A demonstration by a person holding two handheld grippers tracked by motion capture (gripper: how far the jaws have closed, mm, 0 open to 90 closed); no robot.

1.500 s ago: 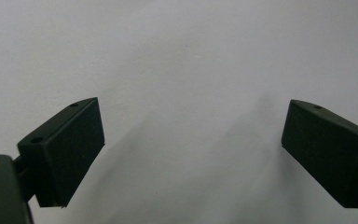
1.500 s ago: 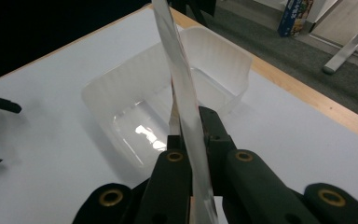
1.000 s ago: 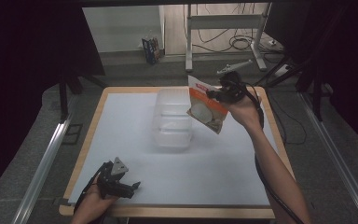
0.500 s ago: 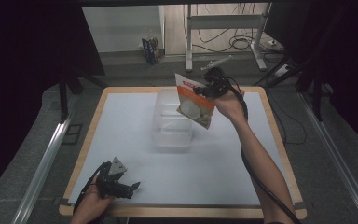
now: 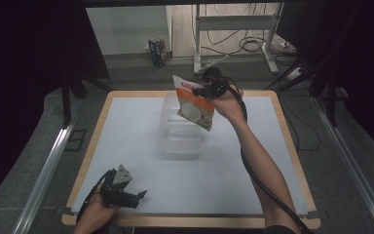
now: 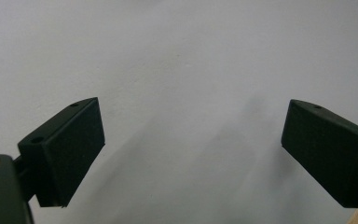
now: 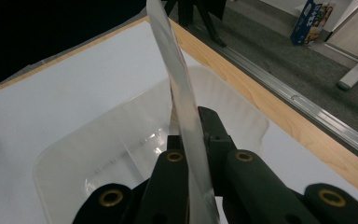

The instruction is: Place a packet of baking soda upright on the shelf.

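Table (image 5: 126, 122) mostly bare: wide open room left, right and toward the near edge. Clear bin (image 5: 180, 131) sits mid-table toward the far edge. Right gripper (image 5: 205, 89) clamped on the pouch's (image 5: 195, 103) top edge, holding it in the air over the bin's far-right part. Pouch hangs long axis near vertical, slightly tilted, printed face toward the near edge. Right gripper view sees the pouch (image 7: 182, 107) edge-on, bin (image 7: 98, 154) below. Left gripper (image 5: 136, 197) rests at the near-left corner, jaws wide apart over bare table (image 6: 177, 60).

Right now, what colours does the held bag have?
The bag is orange and white, with a red label; high view.
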